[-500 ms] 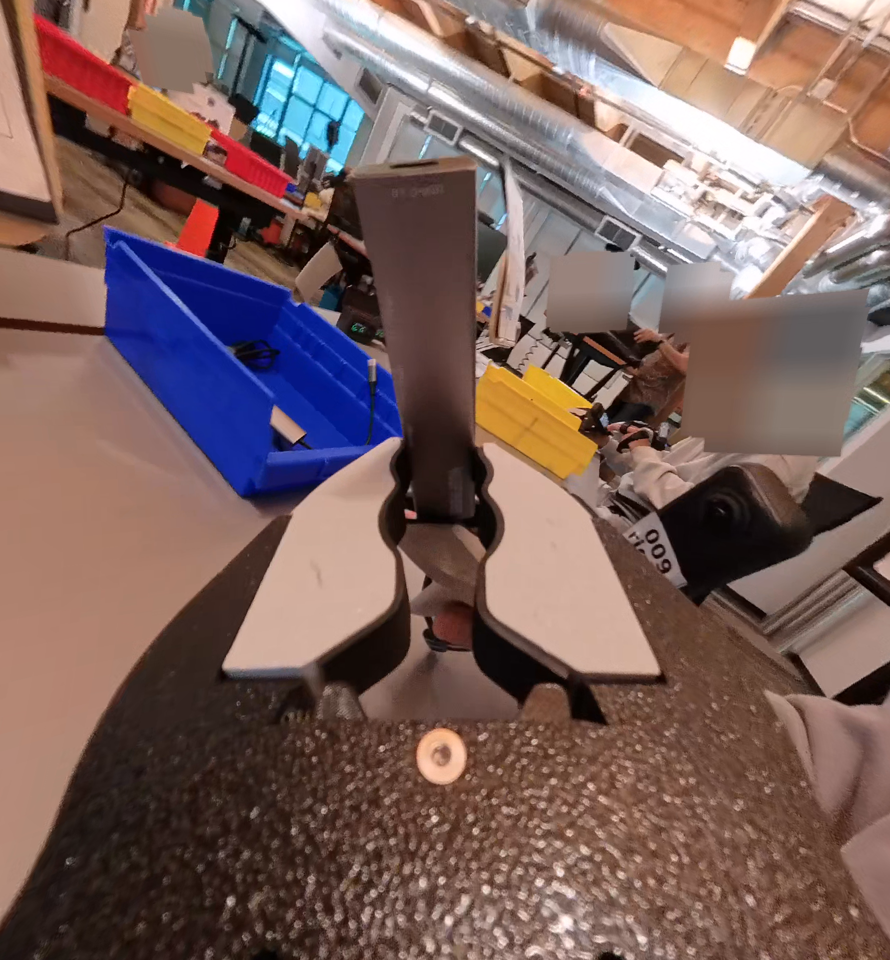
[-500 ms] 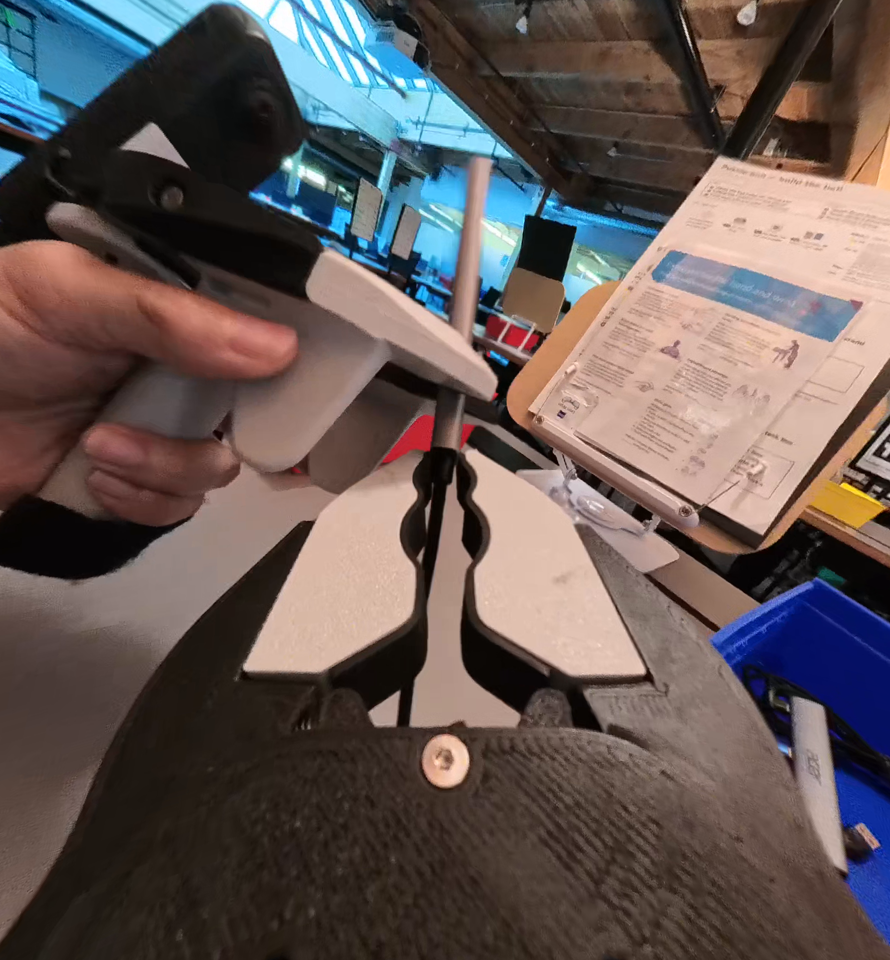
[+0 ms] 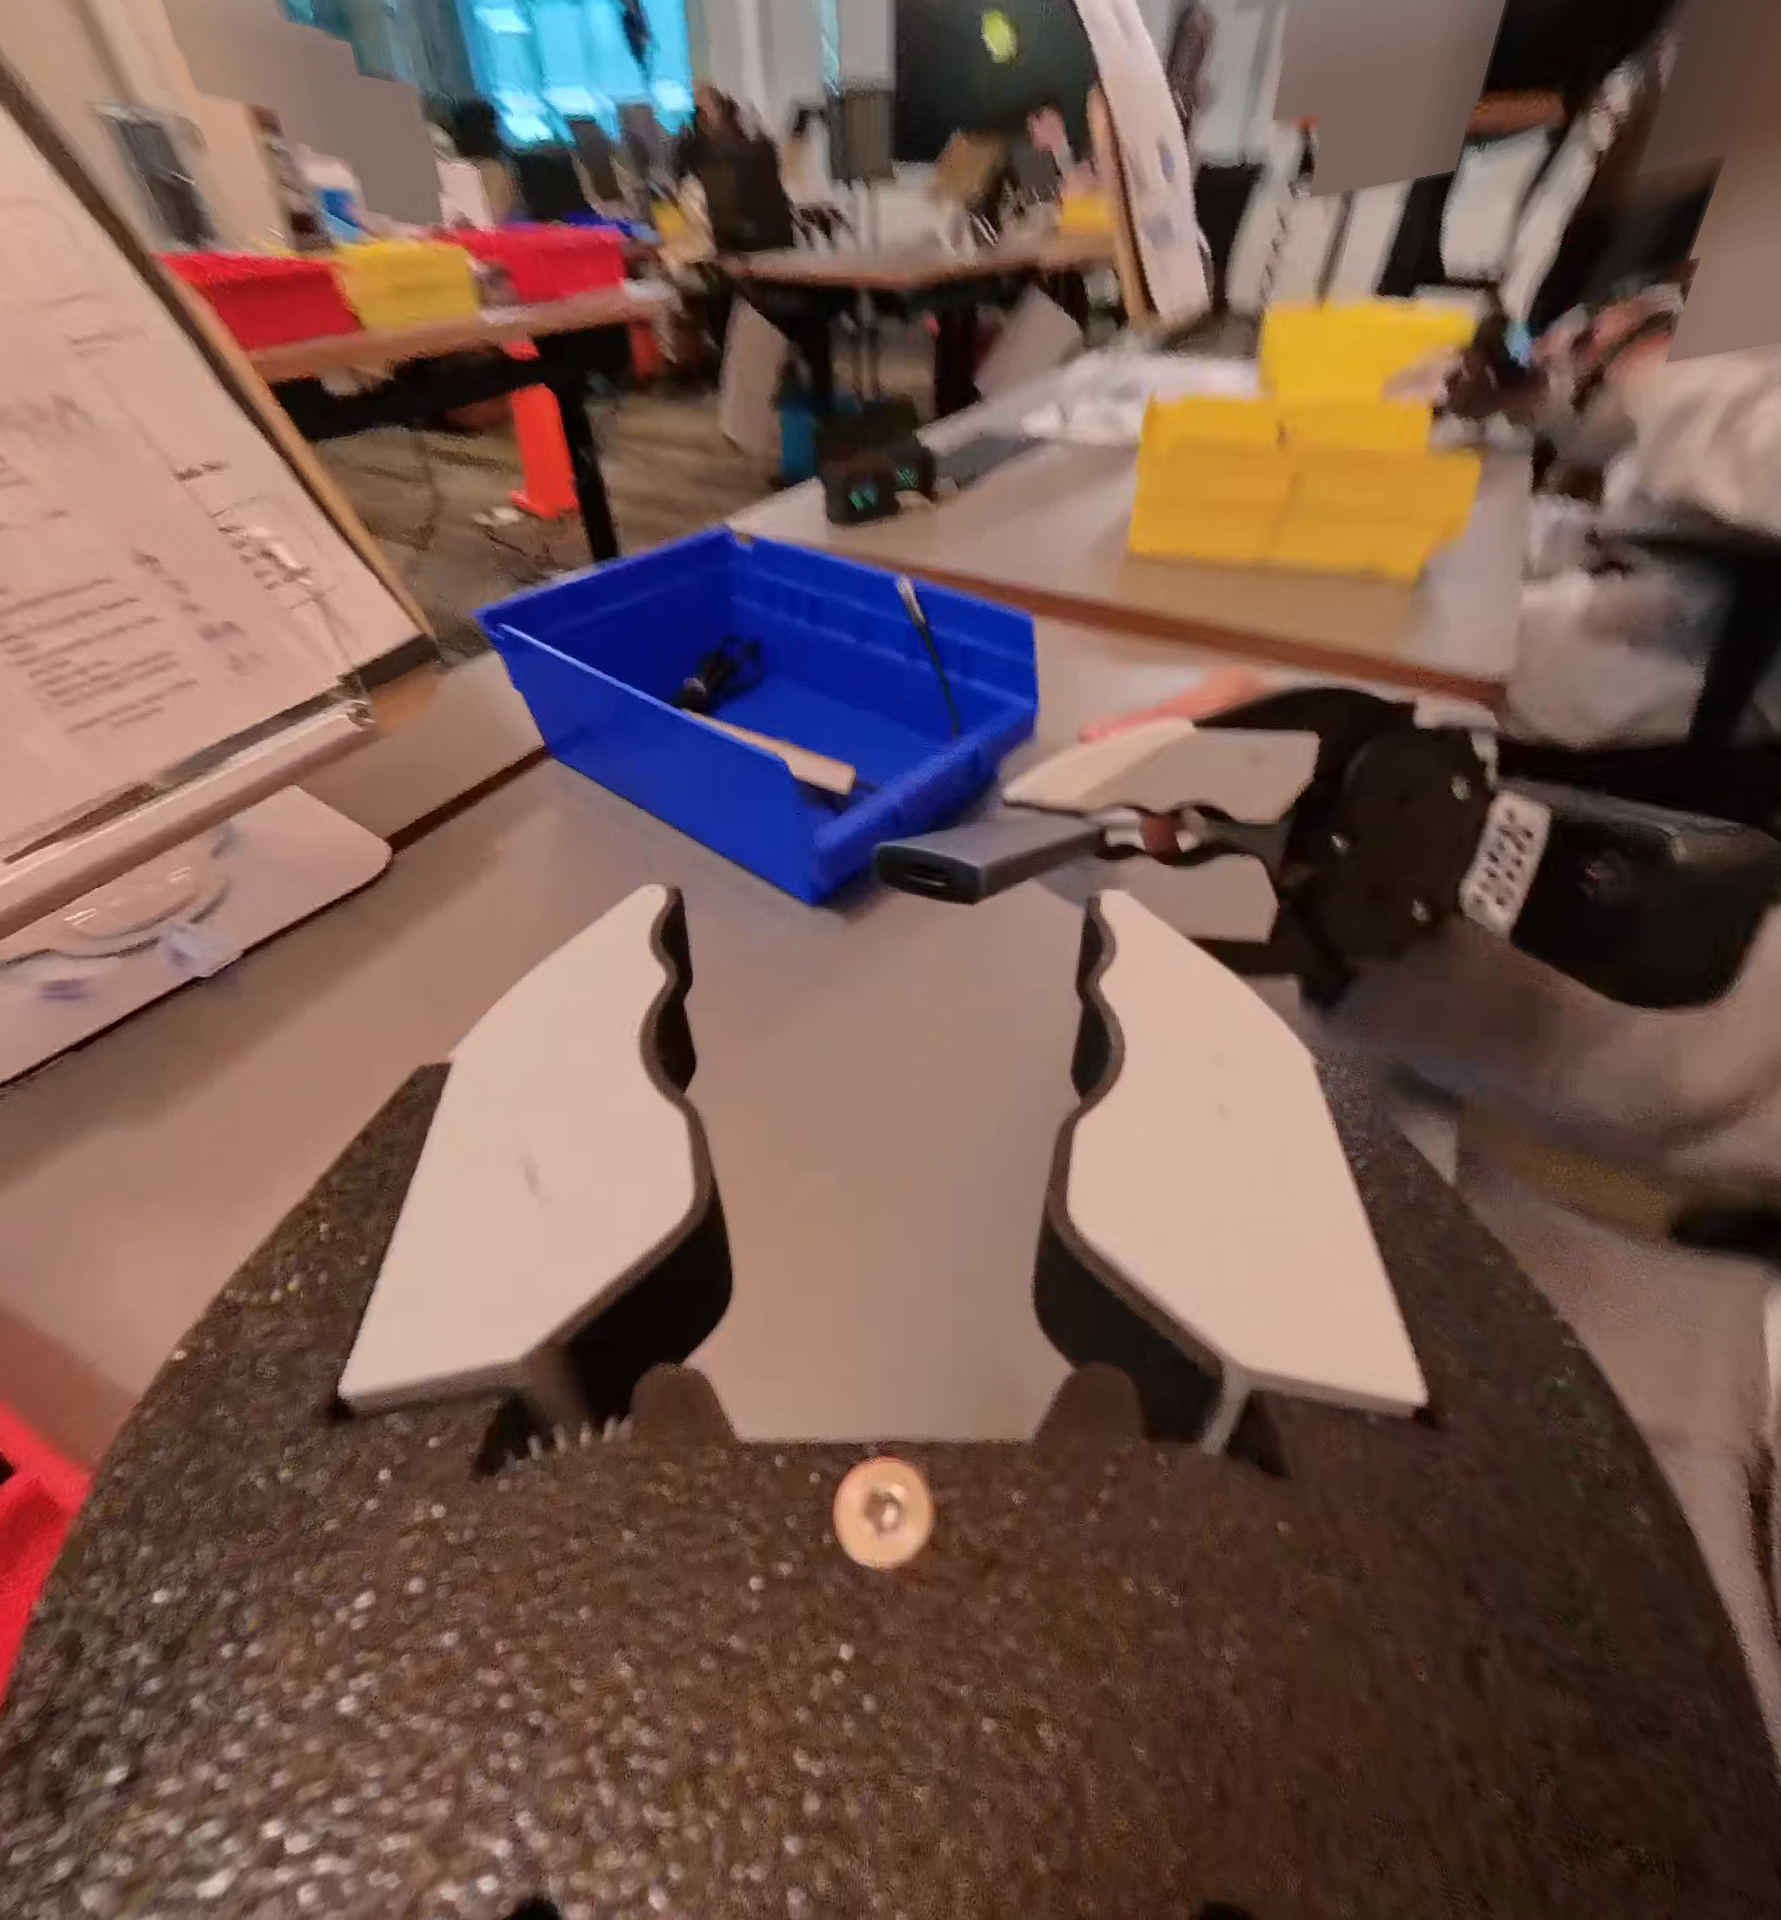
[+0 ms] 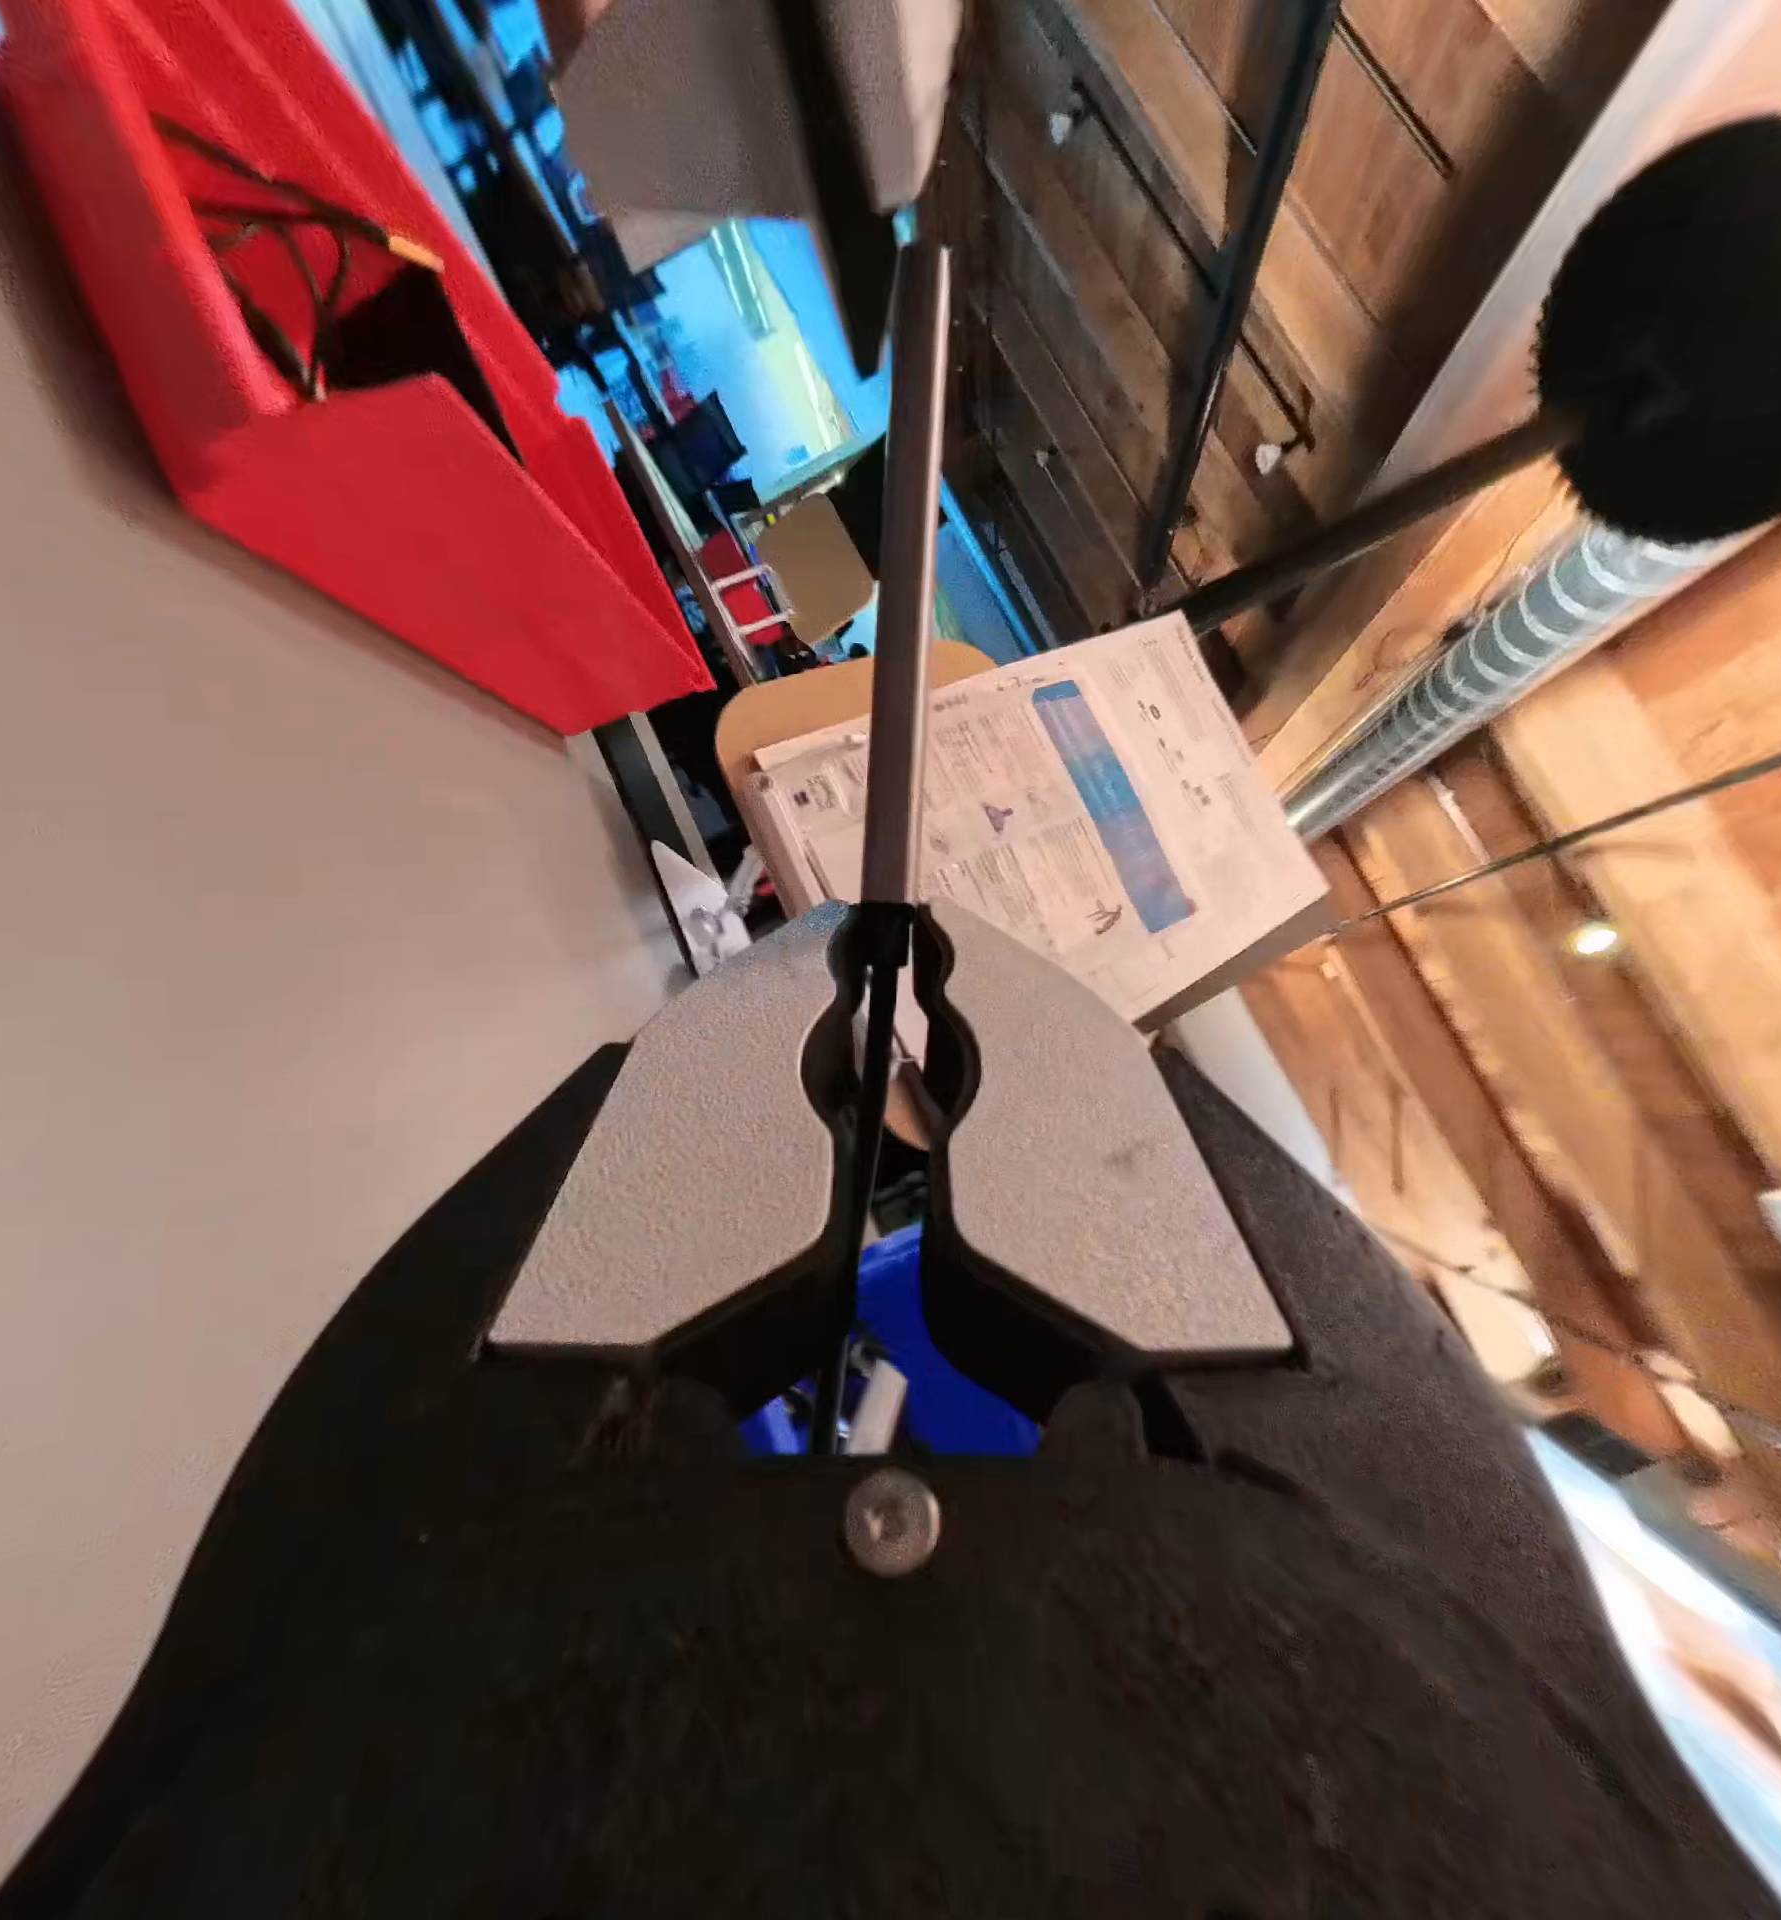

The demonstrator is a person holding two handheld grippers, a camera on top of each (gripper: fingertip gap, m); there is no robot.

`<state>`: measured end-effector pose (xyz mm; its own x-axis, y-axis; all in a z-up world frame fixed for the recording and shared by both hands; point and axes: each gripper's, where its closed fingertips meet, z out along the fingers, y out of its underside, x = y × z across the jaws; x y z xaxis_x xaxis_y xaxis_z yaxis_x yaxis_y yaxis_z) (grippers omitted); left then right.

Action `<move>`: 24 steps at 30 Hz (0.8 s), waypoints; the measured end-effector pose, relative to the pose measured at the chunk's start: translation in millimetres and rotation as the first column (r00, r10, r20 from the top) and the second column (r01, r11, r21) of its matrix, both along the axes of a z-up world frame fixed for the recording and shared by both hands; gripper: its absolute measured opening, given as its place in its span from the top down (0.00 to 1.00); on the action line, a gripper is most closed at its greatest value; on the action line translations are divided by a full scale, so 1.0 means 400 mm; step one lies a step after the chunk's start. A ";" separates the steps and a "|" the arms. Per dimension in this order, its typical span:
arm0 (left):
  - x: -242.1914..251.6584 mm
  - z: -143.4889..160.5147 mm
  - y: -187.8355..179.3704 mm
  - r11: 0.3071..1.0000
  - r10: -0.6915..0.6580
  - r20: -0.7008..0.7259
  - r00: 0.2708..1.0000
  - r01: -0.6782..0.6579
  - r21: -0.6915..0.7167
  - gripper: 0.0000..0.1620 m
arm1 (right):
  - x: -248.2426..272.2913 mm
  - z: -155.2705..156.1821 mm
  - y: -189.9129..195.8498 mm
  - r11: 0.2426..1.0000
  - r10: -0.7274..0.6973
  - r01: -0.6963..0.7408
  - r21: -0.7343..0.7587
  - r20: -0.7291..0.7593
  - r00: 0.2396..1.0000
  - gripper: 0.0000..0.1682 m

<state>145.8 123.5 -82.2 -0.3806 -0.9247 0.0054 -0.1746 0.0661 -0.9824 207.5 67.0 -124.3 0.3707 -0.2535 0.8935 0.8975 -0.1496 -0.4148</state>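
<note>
Adapter passed across, beside the blue bin (image 3: 657, 686)
Left gripper (image 3: 881, 997) gapes wide, empty; right gripper (image 4: 891, 940) pinches the grey adapter (image 3: 985, 868), its long axis pointing leftward, just before the bin.

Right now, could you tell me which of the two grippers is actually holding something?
The right gripper is the one: it is clamped shut on the grey adapter beside the blue bin. The left gripper stands wide open and empty.

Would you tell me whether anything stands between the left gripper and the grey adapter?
Nothing visible does: the flat grey metal adapter, clamped in the right gripper, is just beyond the open left gripper; the blue plastic bin sits behind it.
</note>
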 end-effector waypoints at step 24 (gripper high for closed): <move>-0.028 -0.067 -0.113 0.880 -0.203 -0.161 0.966 0.251 0.403 0.85 | -0.046 -0.044 0.017 0.976 0.210 -0.201 0.079 -0.122 0.970 0.93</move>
<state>134.4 78.3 -109.0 -0.5999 -0.7392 -0.3062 -0.2108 0.5153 -0.8307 189.2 73.7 -142.0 0.5320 -0.2161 0.8187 0.8444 0.0641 -0.5318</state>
